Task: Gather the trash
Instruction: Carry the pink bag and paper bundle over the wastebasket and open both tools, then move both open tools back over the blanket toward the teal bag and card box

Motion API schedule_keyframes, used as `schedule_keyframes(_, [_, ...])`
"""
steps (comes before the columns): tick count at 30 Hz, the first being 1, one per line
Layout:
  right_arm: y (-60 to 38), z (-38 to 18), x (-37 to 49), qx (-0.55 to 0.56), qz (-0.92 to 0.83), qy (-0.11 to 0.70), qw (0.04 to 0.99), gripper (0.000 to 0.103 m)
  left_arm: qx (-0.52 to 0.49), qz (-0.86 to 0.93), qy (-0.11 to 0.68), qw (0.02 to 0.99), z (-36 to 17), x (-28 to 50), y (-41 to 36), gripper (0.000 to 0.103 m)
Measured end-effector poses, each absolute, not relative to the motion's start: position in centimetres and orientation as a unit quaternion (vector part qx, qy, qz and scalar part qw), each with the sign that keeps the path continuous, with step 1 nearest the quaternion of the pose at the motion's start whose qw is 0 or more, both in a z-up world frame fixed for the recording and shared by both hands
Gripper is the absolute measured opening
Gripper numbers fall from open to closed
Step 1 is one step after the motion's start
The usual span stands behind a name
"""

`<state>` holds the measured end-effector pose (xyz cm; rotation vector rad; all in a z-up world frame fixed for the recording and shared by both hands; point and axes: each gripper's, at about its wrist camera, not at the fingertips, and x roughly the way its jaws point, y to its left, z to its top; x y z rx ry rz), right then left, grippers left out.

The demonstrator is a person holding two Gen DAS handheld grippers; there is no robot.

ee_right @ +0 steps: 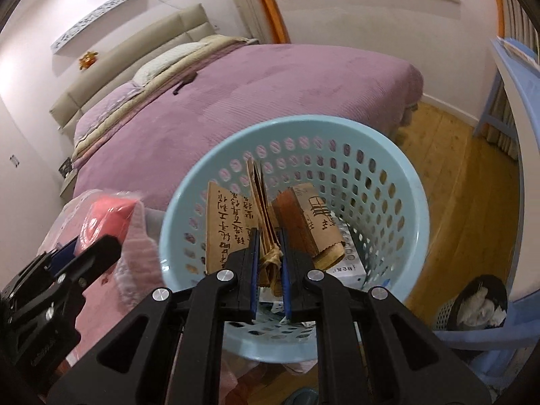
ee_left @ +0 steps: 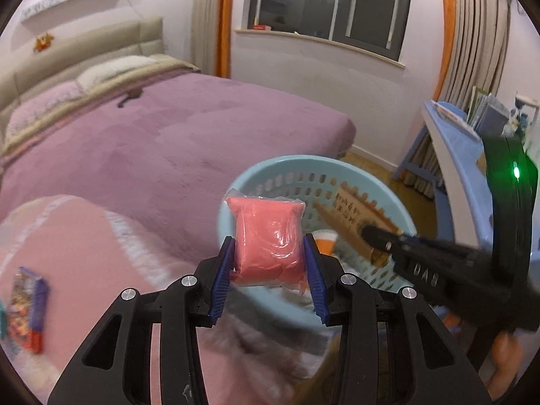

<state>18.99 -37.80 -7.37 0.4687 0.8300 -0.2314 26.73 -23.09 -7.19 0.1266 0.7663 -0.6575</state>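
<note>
While the left hand-held gripper pinches a pink packet wrapped in clear plastic, it hangs just at the near rim of the light blue basket, above the bed's edge. The right hand-held gripper is pressed together on a brown paper bag with black writing on it, and that bag reaches down inside the basket. More paper scraps lie at the bottom.

I think the step now is to drop both bits of trash in. To do it well, the right one should let go first, because its bag is already inside the walls. Then it should lift straight up so it does not drag the bag back out. The left one should move a bit further over the middle of the basket before it lets go, or the packet could bump the rim and slide onto the pink blanket. A colorful wrapper on the blanket looks like trash to get next.
</note>
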Motion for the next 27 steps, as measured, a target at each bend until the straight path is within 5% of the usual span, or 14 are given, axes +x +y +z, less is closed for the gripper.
schedule_keyframes(3, [-39.1,-8.2,19.2,0.251,-0.113,0.407,0.871,0.014,0.033,-0.339,0.376,0.862,-7.6,27.9,-24.1,0.052])
schedule_keyframes(4, [-39.4,-8.4,19.3,0.259,-0.114,0.408,0.868,0.017,0.028,-0.337,0.376,0.863,-7.7,28.0,-24.2,0.068])
schedule_keyframes(8, [-40.4,-8.7,18.9,0.284,-0.113,0.403,0.863,0.054,0.016,-0.331,0.374,0.866,-7.9,28.1,-23.4,0.074])
schedule_keyframes(27, [-31.3,-3.8,18.6,0.212,-0.017,0.373,0.903,0.054,-0.031,-0.257,0.316,0.913,-3.4,23.3,-12.1,0.074])
